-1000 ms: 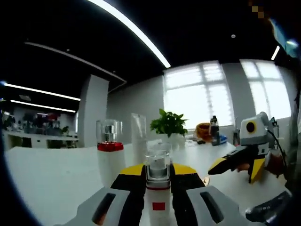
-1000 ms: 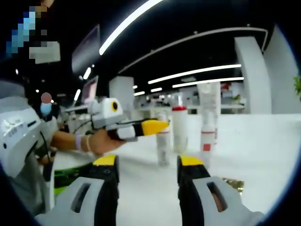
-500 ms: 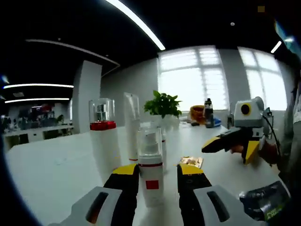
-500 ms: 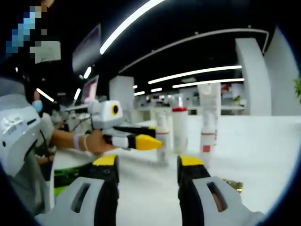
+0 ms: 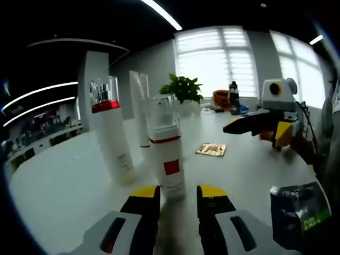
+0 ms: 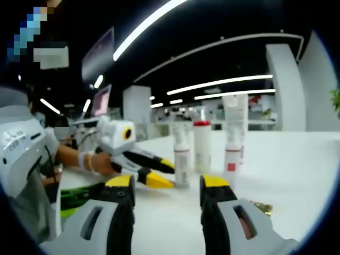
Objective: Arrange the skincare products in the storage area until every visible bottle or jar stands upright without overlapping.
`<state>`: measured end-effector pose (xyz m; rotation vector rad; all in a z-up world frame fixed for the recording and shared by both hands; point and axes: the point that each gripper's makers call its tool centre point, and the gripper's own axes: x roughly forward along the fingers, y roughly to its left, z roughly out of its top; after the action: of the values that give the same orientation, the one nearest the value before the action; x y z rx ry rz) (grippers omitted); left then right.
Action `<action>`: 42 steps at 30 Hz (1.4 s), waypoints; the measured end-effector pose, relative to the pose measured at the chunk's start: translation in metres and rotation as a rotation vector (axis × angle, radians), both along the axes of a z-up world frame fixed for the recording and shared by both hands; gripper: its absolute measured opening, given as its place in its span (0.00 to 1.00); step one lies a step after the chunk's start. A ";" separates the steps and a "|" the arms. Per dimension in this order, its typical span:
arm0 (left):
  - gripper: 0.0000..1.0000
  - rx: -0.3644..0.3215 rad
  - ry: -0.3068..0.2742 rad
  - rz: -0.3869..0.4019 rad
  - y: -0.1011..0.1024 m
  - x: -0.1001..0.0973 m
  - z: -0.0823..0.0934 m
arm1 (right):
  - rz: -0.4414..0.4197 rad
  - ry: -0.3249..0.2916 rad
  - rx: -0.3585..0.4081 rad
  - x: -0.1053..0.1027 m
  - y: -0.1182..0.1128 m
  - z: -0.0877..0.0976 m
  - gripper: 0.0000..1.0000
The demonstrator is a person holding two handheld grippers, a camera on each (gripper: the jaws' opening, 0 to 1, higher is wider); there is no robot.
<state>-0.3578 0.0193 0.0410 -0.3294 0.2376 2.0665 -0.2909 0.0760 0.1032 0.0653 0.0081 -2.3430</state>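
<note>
The white table (image 5: 64, 196) carries the whole group of skincare products, and every one visible stands upright. Largest is the tall white bottle with the red band (image 5: 109, 133) under a clear cap, at the far left of the cluster. Right of it and farther off stands a slim white tube (image 5: 142, 114), cap down. Nearest, just beyond the left gripper (image 5: 178, 194), is the pump bottle with the red square label (image 5: 166, 154); the jaws are apart with a clear gap, holding nothing, and the bottle stands free just ahead of the tips. A smaller bottle sits behind it, mostly hidden.

In the right gripper view the same items line up apart from one another, the red-banded bottle (image 6: 202, 146) between two pump bottles. The right gripper (image 6: 166, 183) also hangs empty, jaws apart.

On the near right lie a dark green packet (image 5: 297, 212) and a small flat tan sachet (image 5: 211, 149), neither a bottle nor a jar.

Judging by this, the arranging looks essentially finished: nothing lying down, nothing overlapping, little left but a check of spacing
</note>
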 end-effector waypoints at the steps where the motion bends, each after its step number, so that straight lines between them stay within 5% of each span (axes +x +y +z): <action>1: 0.24 -0.007 0.000 0.002 0.000 0.000 -0.001 | -0.002 0.000 0.000 0.000 0.001 0.000 0.47; 15: 0.19 0.026 -0.102 0.151 0.003 -0.017 -0.007 | -0.006 0.008 0.006 0.000 0.003 0.001 0.46; 20: 0.17 0.021 -0.108 0.166 0.003 -0.017 -0.009 | 0.017 -0.023 0.100 -0.012 -0.001 -0.009 0.45; 22: 0.14 0.002 -0.099 0.166 0.002 -0.016 -0.011 | 0.025 -0.032 0.116 -0.021 -0.003 -0.012 0.35; 27: 0.14 -0.012 -0.099 0.154 0.000 -0.014 -0.013 | 0.044 -0.162 0.171 -0.047 -0.007 -0.038 0.18; 32: 0.13 -0.020 -0.094 0.144 -0.001 -0.013 -0.013 | 0.033 -0.329 0.111 -0.070 -0.008 -0.062 0.04; 42: 0.13 -0.015 -0.098 0.129 0.000 -0.012 -0.013 | 0.050 -0.384 0.131 -0.080 -0.021 -0.068 0.00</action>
<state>-0.3697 0.0197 0.0279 -0.4640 0.1762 2.1694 -0.3712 0.0549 0.0348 0.5709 -0.0256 -2.2426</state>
